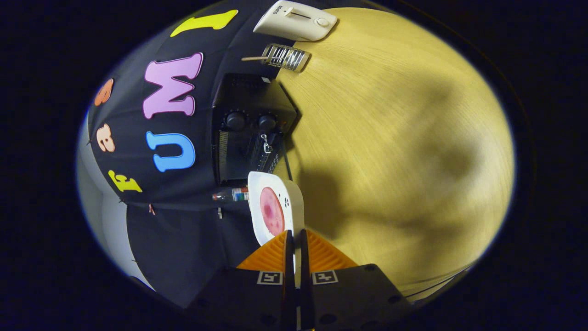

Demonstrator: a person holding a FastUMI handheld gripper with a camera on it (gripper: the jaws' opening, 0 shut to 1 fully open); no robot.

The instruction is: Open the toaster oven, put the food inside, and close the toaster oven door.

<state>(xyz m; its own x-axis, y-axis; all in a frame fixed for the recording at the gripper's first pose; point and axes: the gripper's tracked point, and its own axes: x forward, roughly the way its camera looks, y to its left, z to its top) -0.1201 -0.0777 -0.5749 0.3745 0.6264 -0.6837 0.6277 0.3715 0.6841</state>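
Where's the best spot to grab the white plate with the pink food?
By its rim, edge-on, where the hand-held gripper is shut on the white plate now. The rim is thin enough to fit between the fingers, and this grip stays clear of the pink food.

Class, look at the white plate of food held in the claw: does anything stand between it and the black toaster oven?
Nothing visible: the white plate with its pink slice, clamped in the claw, has the black toaster oven just beyond it.

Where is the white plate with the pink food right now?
In the gripper view, the white plate carrying the round pink food slice is pinched at its rim by the tool, just short of the black toaster oven on the wooden table.
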